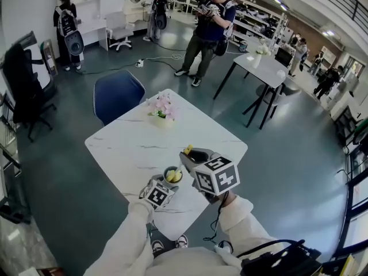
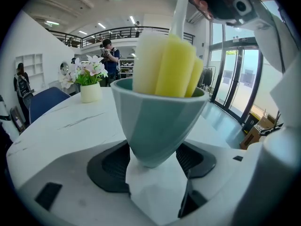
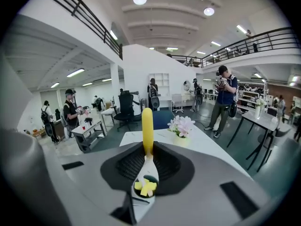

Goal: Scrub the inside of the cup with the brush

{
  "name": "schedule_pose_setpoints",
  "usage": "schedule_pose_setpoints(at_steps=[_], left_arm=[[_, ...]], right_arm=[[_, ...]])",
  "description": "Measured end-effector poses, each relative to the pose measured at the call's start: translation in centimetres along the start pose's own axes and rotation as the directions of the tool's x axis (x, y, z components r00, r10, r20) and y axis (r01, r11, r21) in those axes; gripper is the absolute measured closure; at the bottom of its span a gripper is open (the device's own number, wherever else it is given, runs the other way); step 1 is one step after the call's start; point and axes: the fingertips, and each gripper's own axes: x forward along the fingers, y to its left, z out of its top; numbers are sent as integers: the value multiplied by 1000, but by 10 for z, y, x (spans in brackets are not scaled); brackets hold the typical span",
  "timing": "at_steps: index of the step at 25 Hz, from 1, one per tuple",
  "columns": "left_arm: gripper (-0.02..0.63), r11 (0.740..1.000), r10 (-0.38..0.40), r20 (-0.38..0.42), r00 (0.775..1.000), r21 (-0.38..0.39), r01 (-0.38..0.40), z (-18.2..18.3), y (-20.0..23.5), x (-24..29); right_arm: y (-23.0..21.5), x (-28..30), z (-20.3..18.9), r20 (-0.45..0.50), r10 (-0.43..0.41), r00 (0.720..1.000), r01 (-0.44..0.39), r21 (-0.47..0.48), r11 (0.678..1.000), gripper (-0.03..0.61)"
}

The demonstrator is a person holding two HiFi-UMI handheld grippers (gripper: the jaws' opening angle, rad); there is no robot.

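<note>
Head view: left gripper (image 1: 167,184) clamps the cup (image 1: 171,171); right gripper (image 1: 195,156), raised, clamps the brush (image 1: 187,149) inside.

The teal faceted cup (image 2: 157,126) stands upright over the tabletop's (image 2: 70,121) near part, its narrow base clamped in the left gripper's (image 2: 153,160) jaws. The brush (image 2: 175,65), yellow foam strips on a white stem, sits head-down inside it, with the stem clamped in the right gripper's (image 3: 146,166) jaws.
</note>
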Motion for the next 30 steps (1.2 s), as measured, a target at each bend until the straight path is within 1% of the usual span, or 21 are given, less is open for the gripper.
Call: schedule_pose_setpoints(at_steps=[4,7,9,11,12,14,18,20,23,25,27,30], left_arm=[[308,1000,-4,8,1000,1,4,1,-2,1],[308,1000,-6,4,1000,2,6,1,-3,0],[308,1000,-11,1,1000,1,11,1,-2,-1],[308,1000,-13,2,1000,0,13,1,-3,-2],[308,1000,-14,3,1000,-1,14,2,-3,-2],[308,1000,-14,6,1000,-2,14,2,-5,-3],[308,1000,-13,0,1000,-2,13,1,-6,-5],[308,1000,-11,3,1000,1,11,2,-7,-6],[308,1000,-10,0,1000,1,10,1,-7,-7],[308,1000,-11,-1,1000,-1,11,0,-7,-7],[308,1000,-10,-2,1000,-1,10,-1,-7,-6],[308,1000,-7,2,1000,3,7,1,-5,-5]], right_arm=[[-1,-9,17,23,23,999,-22,-39,999,472],[8,-14,25,60,50,997,-46,-62,997,472],[16,-16,33,63,60,996,-53,-111,992,472],[19,-16,37,54,46,998,-36,-164,986,472],[18,-14,37,50,36,998,-27,-177,984,472],[12,-10,31,44,12,999,-4,-169,986,472],[-7,3,10,25,-87,996,90,-158,983,471],[-12,8,-1,10,-118,993,118,-149,982,469],[-12,22,-31,-70,-142,987,128,-171,977,468],[-12,30,-50,-96,-158,983,139,-182,973,465],[-15,32,-56,-91,-169,981,152,-172,973,463],[-11,30,-54,-128,-131,983,113,-135,984,463]])
